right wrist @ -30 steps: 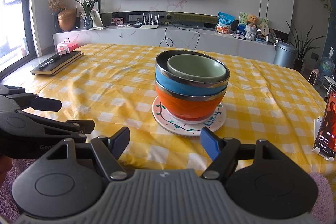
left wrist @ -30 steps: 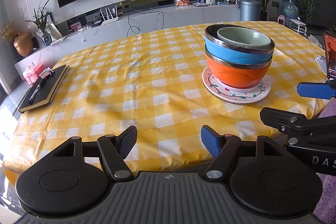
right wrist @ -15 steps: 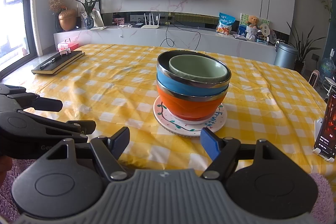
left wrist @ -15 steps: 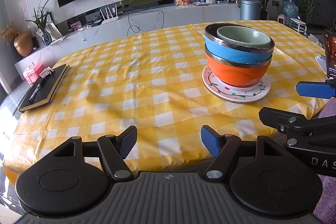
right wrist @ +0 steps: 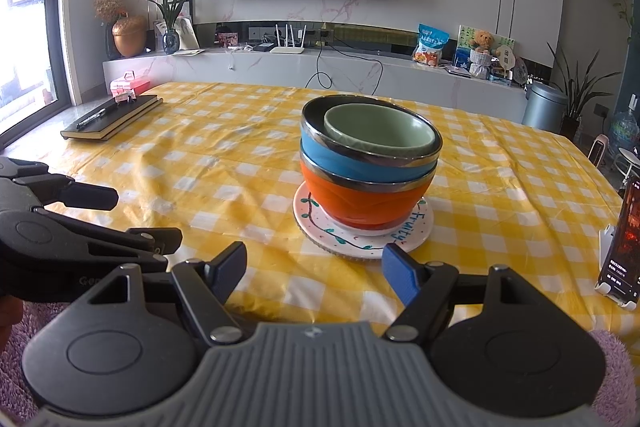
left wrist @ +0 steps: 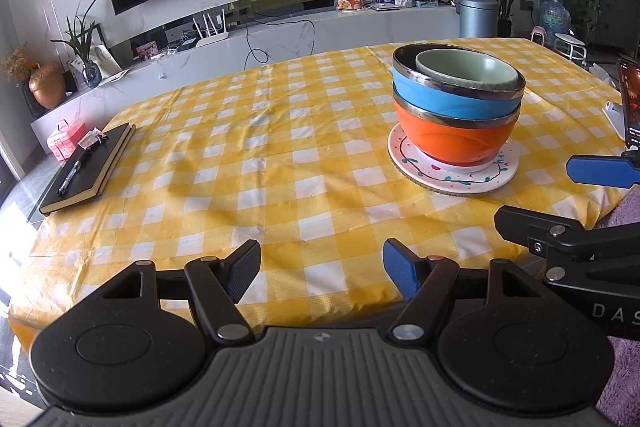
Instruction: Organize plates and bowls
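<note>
A stack stands on the yellow checked table [left wrist: 280,163]: a white painted plate [left wrist: 408,163] at the bottom, an orange bowl [left wrist: 452,139] on it, a blue bowl [left wrist: 440,99] in that, and a small green bowl [left wrist: 466,69] on top. The same stack shows in the right wrist view: plate [right wrist: 320,231], orange bowl [right wrist: 360,201], blue bowl [right wrist: 340,155], green bowl [right wrist: 378,125]. My left gripper [left wrist: 320,269] is open and empty at the near table edge, left of the stack. My right gripper [right wrist: 314,267] is open and empty, just short of the plate.
A black notebook with a pen [left wrist: 86,167] lies at the table's left edge. A phone on a stand [right wrist: 622,247] is at the right edge. A TV console with clutter [right wrist: 320,63] runs behind the table.
Both grippers have hardly moved. The right wrist view has drifted slightly, so the stack sits a touch further right in it. Nothing was taken hold of or let go.
</note>
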Motion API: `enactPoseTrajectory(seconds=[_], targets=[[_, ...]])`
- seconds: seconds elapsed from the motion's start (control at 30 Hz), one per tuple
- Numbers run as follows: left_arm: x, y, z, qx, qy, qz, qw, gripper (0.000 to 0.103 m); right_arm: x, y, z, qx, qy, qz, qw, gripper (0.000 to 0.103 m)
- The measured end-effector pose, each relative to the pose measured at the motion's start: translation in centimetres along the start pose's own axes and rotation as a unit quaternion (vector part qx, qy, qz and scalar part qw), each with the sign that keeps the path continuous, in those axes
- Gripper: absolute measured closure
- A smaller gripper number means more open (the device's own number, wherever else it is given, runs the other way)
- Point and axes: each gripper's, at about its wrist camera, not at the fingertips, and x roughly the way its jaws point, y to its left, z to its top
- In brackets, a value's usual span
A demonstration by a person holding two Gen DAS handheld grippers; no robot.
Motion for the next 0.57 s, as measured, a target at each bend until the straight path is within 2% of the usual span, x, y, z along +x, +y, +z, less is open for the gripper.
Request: enactPoseTrajectory(seconds=[0.57], targets=[[-0.16, 0.08, -0.02, -0.001, -0.001, 0.005, 1.0000, 0.021, 0.01, 0.10, -0.06, 0.000, 0.001, 0.000, 1.000, 0.029]])
